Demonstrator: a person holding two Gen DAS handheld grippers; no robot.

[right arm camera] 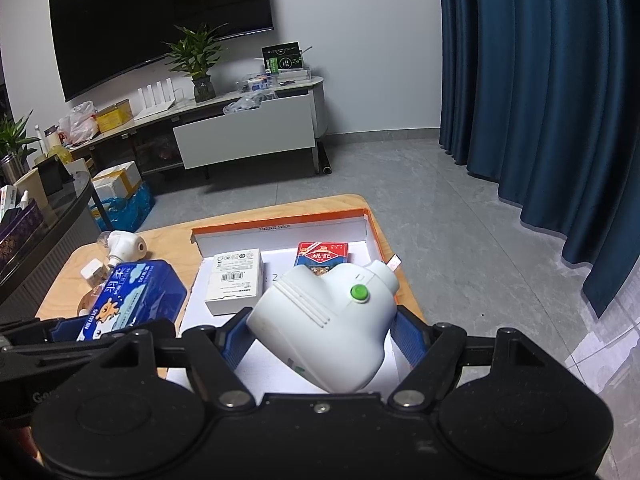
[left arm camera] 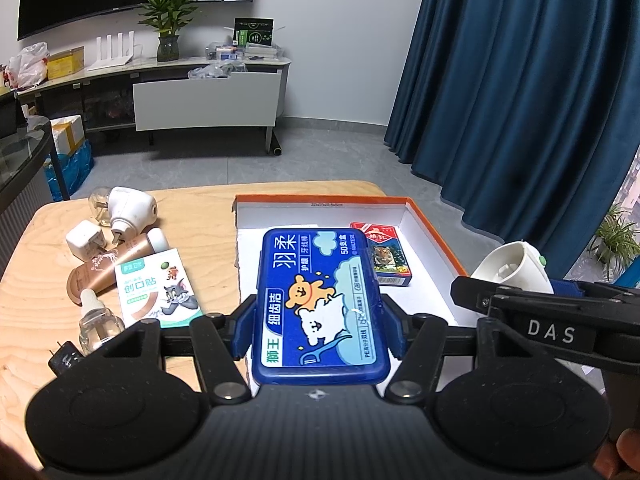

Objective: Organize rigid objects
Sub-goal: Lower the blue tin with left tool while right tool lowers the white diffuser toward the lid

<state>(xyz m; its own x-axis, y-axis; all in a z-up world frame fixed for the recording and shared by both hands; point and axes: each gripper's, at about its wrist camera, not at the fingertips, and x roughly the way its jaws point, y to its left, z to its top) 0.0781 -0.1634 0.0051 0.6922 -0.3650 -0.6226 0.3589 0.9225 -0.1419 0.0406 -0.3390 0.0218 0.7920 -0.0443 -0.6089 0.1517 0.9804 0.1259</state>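
Observation:
My left gripper (left arm camera: 318,320) is shut on a blue floss-pick case (left arm camera: 318,304), held above the left part of the orange-rimmed white box (left arm camera: 436,232). The same case (right arm camera: 128,296) shows at the left of the right wrist view. My right gripper (right arm camera: 320,336) is shut on a white plug-in device with a green button (right arm camera: 332,320), held over the box's near right side; that device (left arm camera: 516,268) also shows at the right of the left wrist view. Inside the box lie a card deck (right arm camera: 322,254) and a white carton (right arm camera: 236,280).
On the wooden table (left arm camera: 32,280) left of the box lie a second white plug-in device (left arm camera: 128,208), a white charger (left arm camera: 84,240), a tan tube (left arm camera: 116,264), a plaster packet (left arm camera: 156,284), a small clear bottle (left arm camera: 98,320) and a black plug (left arm camera: 64,360). Blue curtains hang at the right.

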